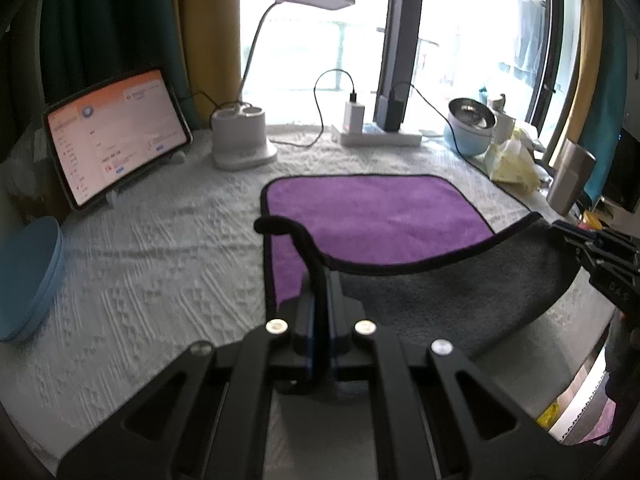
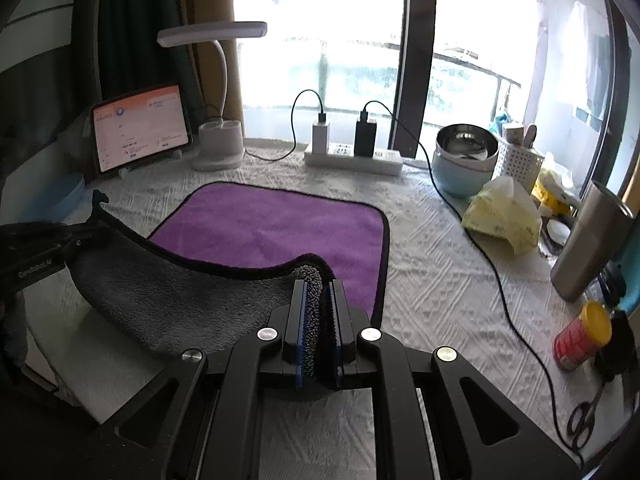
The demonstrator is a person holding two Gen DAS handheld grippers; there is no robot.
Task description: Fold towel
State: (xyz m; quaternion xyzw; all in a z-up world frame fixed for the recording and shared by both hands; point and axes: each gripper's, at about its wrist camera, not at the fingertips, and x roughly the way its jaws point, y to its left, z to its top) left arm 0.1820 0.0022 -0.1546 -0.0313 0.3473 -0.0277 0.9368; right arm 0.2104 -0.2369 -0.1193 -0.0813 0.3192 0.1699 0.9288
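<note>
A towel [image 1: 372, 216], purple on top and grey underneath with a black hem, lies on the white textured tablecloth; it also shows in the right wrist view [image 2: 276, 224]. Its near edge is lifted off the table, grey underside [image 1: 448, 296] facing me. My left gripper [image 1: 320, 280] is shut on the near left corner. My right gripper [image 2: 318, 286] is shut on the near right corner. Each gripper shows in the other's view, the right one [image 1: 592, 248] at the right edge and the left one [image 2: 44, 248] at the left edge.
At the back stand a tablet [image 1: 116, 136], a white desk lamp [image 1: 244, 136], a power strip with chargers [image 1: 380, 132] and a bowl [image 1: 470, 128]. To the right are a yellow tissue pack [image 2: 504, 216], a steel tumbler [image 2: 592, 240], a red can [image 2: 582, 336], scissors [image 2: 582, 420] and a black cable [image 2: 496, 280]. A blue lid [image 1: 28, 280] lies at left.
</note>
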